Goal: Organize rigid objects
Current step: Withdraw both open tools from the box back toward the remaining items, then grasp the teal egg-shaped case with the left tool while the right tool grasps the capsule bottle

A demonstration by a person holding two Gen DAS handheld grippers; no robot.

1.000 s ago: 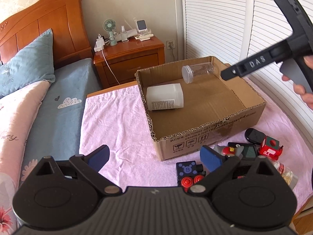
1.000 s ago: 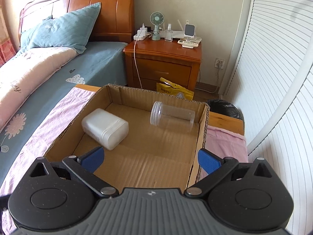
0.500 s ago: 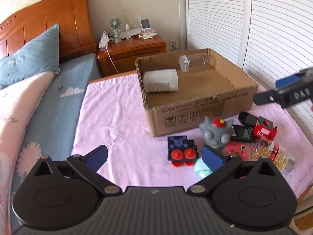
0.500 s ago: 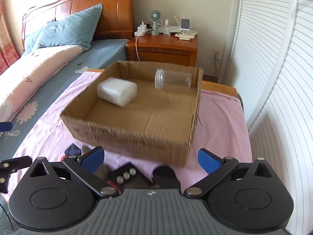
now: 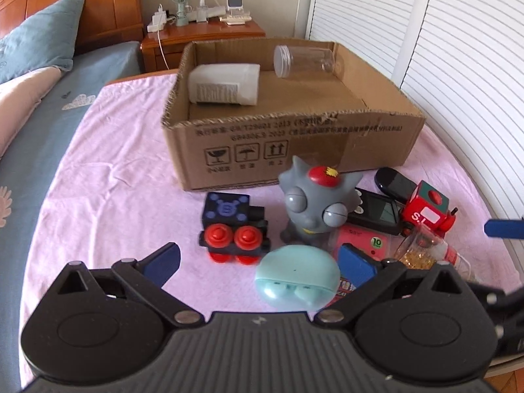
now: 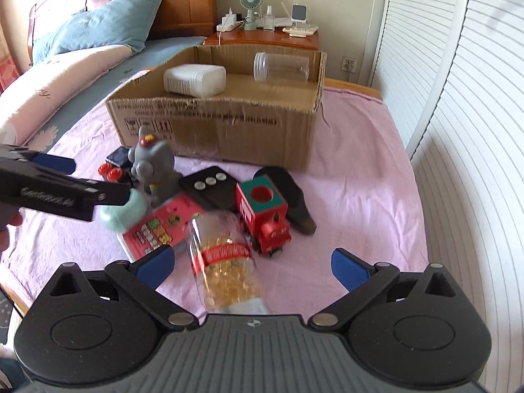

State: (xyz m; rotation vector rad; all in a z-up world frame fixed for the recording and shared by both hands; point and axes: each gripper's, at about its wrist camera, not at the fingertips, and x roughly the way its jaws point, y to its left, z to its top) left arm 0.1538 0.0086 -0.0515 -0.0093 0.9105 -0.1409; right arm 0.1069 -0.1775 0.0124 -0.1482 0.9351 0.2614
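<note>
In the left wrist view my left gripper (image 5: 258,260) is open just above a light blue rounded case (image 5: 296,275), which lies between its fingers untouched. Beyond it stand a black toy with red wheels (image 5: 234,226) and a grey big-eyed figure (image 5: 311,209). In the right wrist view my right gripper (image 6: 253,263) is open over a clear bottle of golden capsules (image 6: 222,252), lying between the fingers. A red toy train (image 6: 265,209), a black remote (image 6: 209,183) and a pink box (image 6: 160,219) lie just past it. One finger (image 6: 65,198) of the left gripper reaches in from the left.
A cardboard box (image 5: 294,144) stands behind the pile on the pink cloth. A white container (image 5: 226,83) and a clear jar (image 5: 304,60) lie inside it. A bed lies to the left, a wooden nightstand (image 6: 268,37) behind, and white slatted doors to the right.
Both grippers have sunk from box height toward the toy pile. The right one drew back from over the box to the bottle; the left one now hangs over the blue case.
</note>
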